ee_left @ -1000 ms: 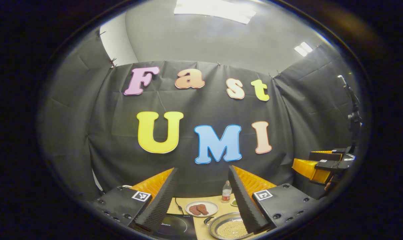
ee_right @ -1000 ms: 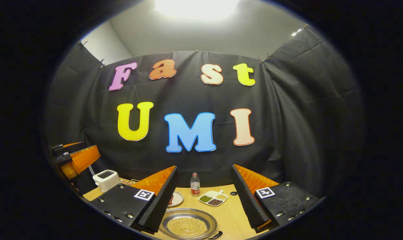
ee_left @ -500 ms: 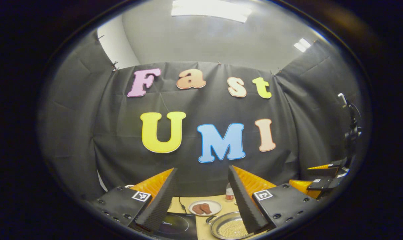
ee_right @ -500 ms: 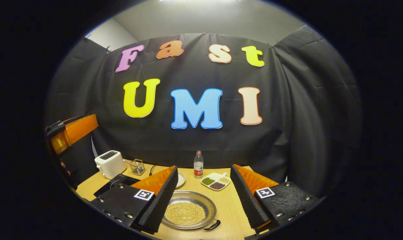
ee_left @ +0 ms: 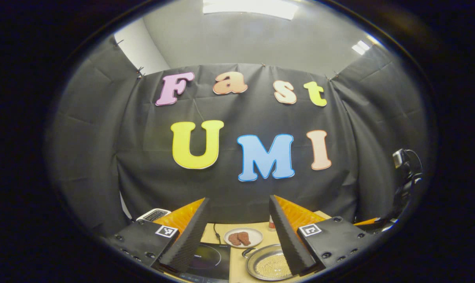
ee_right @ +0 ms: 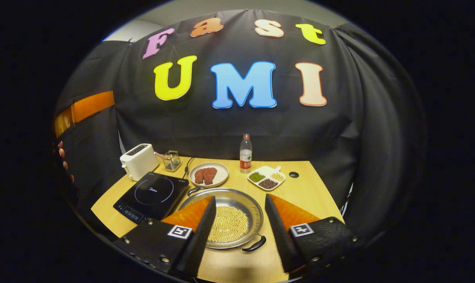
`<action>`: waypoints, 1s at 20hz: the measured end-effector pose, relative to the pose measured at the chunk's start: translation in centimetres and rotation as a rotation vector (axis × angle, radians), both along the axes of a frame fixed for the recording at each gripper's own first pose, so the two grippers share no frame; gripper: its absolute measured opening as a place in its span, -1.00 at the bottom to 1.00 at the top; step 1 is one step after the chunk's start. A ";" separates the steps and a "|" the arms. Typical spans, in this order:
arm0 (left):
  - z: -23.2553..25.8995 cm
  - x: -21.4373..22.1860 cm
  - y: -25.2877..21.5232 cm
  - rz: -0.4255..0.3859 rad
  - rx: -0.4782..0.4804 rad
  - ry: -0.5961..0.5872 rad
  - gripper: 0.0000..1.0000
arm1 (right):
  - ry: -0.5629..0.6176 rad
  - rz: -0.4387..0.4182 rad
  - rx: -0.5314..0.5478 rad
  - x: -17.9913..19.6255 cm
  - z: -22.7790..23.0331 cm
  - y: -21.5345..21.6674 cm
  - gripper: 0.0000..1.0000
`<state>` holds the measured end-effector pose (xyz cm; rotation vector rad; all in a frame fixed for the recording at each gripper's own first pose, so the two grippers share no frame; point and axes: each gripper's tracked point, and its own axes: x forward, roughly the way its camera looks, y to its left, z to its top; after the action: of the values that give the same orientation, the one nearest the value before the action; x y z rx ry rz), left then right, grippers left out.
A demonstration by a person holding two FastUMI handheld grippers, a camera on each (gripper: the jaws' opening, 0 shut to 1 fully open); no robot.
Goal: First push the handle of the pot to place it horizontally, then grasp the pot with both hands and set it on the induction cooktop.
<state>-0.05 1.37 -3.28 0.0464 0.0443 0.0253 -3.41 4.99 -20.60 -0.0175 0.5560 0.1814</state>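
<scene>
I tipped both views down, so bench [ee_right: 300, 188], cooktop [ee_right: 153, 196] and pot [ee_right: 225, 220] just right of it now show, right tool [ee_right: 237, 224] and left tool [ee_left: 237, 232] both apart w/ nothing held, handles not yet pushed.

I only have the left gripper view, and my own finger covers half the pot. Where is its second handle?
Observer: In the right gripper view the pot has a near handle on its right rim, diagonal to the far handle.
Operator: Is the right gripper on it?
Observer: No. The right gripper is open above the pot, gripping nothing.
Operator: Anything beyond the pot on that side?
Observer: A sectioned dish of beans, apart from it.
</scene>
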 end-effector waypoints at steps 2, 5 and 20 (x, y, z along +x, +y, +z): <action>-0.6 -0.2 0.1 0.008 -0.002 0.014 0.94 | 0.073 0.009 0.005 -0.5 -2.6 0.0 0.07; -1.1 -0.2 0.3 0.020 -0.003 0.027 0.94 | 0.198 0.007 0.008 -1.5 -7.0 -0.1 -0.39; -3.3 -1.3 3.0 0.106 0.021 0.094 0.90 | 0.625 0.087 0.057 -6.2 -17.6 1.0 -0.91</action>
<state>-1.34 4.40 -6.58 0.0666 0.1400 0.1292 -9.58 6.03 -38.16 0.0733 1.1745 0.2901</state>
